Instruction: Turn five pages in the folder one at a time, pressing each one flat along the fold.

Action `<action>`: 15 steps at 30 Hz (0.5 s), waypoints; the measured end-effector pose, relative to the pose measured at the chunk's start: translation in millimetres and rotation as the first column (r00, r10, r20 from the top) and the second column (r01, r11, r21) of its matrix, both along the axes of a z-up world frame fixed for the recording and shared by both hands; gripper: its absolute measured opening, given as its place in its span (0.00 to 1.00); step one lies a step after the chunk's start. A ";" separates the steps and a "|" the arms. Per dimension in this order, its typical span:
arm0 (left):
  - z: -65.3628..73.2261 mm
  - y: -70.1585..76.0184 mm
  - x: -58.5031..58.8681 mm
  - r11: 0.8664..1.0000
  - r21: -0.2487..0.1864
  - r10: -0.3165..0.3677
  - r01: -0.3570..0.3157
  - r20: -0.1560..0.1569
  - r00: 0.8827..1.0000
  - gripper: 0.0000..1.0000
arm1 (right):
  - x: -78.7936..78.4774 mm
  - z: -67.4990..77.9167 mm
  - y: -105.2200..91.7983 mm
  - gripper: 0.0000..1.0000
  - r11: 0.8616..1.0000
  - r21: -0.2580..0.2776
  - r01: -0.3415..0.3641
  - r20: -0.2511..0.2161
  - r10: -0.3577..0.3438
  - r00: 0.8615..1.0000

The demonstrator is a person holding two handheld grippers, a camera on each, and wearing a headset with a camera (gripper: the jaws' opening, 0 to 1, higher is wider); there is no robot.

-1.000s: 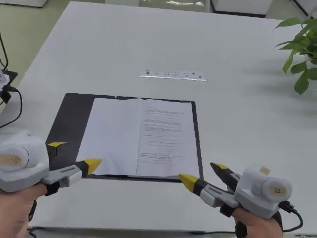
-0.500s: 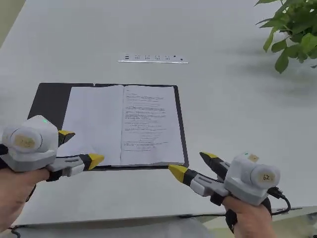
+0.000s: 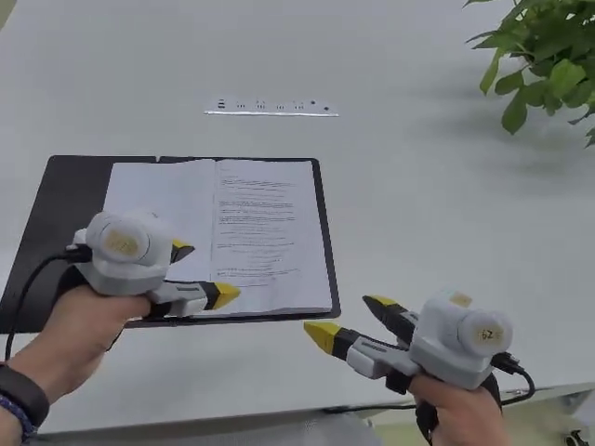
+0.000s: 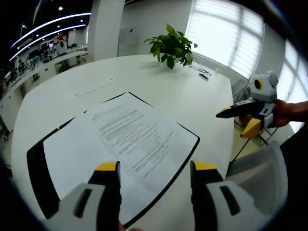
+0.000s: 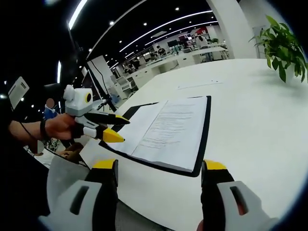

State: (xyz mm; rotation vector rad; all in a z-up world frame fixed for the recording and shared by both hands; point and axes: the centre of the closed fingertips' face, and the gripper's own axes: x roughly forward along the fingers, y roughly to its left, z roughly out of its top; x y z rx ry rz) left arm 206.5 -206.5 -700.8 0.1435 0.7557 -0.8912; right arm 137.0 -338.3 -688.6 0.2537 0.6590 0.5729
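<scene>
Here, a black folder (image 3: 58, 223) lies open and flat on the white table (image 3: 418, 186), toward its near left part, with its lower edge running along the table's near edge. Its left page is a blank white sheet (image 3: 153, 190) and its right page is a white sheet with printed lines of text (image 3: 265, 232). The two meet at a fold down the middle.

The left gripper (image 3: 204, 271), grey-white with yellow-tipped black jaws, is over the folder's near edge, above the bottom of the blank sheet. Its jaws stand spread with nothing between them, and the left gripper view shows both tips above the paper. Whether either tip touches the sheet cannot be told.

The right gripper (image 3: 349, 318), of the same make, is over bare table just off the folder's near right corner, close to the table's near edge. Its jaws are also spread and hold nothing, pointing toward that corner.

A flat white strip of sockets (image 3: 271, 108) sits in the table beyond the folder's far edge. A leafy green plant (image 3: 544, 56) stands at the table's far right.
</scene>
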 end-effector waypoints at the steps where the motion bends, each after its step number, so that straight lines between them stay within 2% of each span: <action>1: -2.9 -7.4 -0.5 1.000 0.005 -0.021 0.021 -0.003 1.000 0.58 | 0.2 0.3 -1.7 0.69 1.000 0.003 0.004 0.000 -0.004 1.000; 4: -10.2 -22.1 0.5 0.998 0.024 -0.050 0.050 -0.003 0.999 0.57 | 1.3 -0.3 -5.9 0.68 1.000 0.017 0.015 -0.007 -0.015 1.000; 11: -35.9 -52.8 14.8 0.995 0.070 -0.065 0.065 0.004 0.998 0.57 | 4.2 -3.4 -10.6 0.66 0.999 0.020 0.026 -0.021 -0.025 0.999; 12: -40.5 -58.5 15.6 0.994 0.084 -0.069 0.068 0.008 0.998 0.57 | 5.3 -3.4 -11.2 0.66 0.999 0.024 0.031 -0.022 -0.030 0.999; 13: -45.9 -58.9 15.6 0.990 0.120 -0.080 0.079 0.007 0.997 0.57 | 5.9 -3.8 -12.0 0.64 0.999 0.028 0.035 -0.024 -0.034 0.999; 14: -50.0 -61.8 16.5 0.984 0.152 -0.095 0.091 0.018 0.995 0.58 | 6.3 -3.9 -12.4 0.64 0.999 0.033 0.038 -0.025 -0.037 0.999; 15: -51.0 -67.4 17.4 0.986 0.140 -0.092 0.088 0.019 0.996 0.59 | 6.7 -4.0 -12.7 0.64 0.999 0.036 0.040 -0.027 -0.039 0.999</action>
